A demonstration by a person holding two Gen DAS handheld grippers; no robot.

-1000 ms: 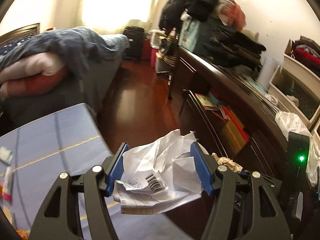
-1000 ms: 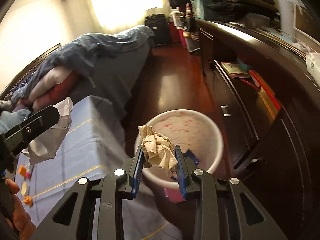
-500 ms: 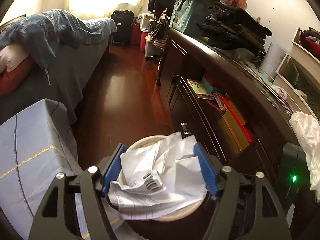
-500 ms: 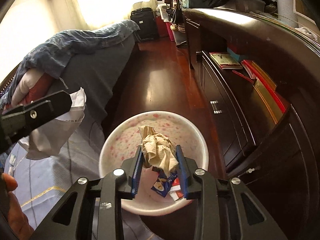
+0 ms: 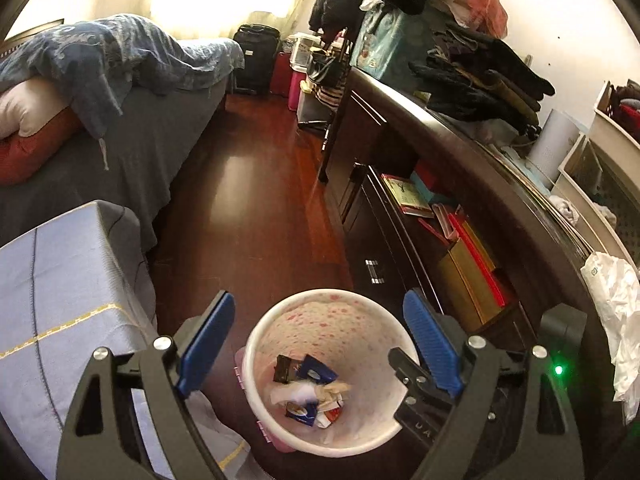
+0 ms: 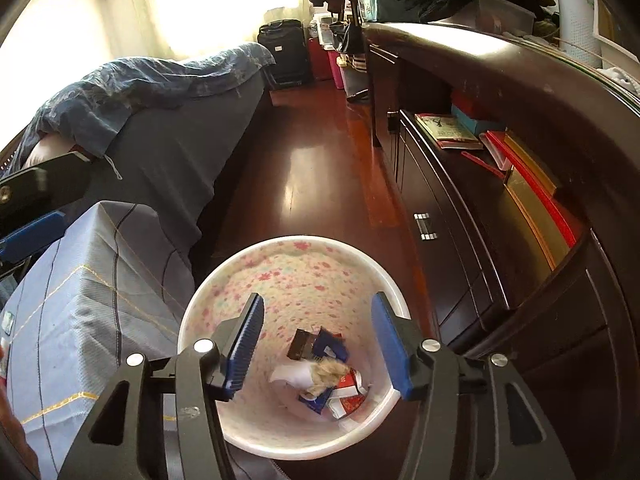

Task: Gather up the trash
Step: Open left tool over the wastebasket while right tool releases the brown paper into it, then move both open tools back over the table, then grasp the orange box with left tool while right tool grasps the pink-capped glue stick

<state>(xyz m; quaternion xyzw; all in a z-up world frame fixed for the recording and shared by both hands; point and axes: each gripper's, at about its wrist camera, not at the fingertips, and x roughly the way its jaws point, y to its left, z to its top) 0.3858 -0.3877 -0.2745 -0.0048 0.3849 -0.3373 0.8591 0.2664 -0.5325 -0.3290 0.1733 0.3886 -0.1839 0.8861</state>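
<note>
Both claws hang over the waste bin with jaws just spread apart and nothing between them: the left gripper gapes wide, the right gripper about halfway. The crumpled trash lies at the bin's bottom, the bin standing on the wooden floor between the cloth-covered table and the dark cabinet.

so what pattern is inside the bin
Small pink flowers on white; bin shows best in the right wrist view.

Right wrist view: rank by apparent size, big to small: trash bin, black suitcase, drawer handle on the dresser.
1. Trash bin, largest by far, though it sits closest to the camera.
2. Black suitcase, far back by the window, so nearness makes its true size against the bin unsure.
3. Drawer handle, smallest.
</note>
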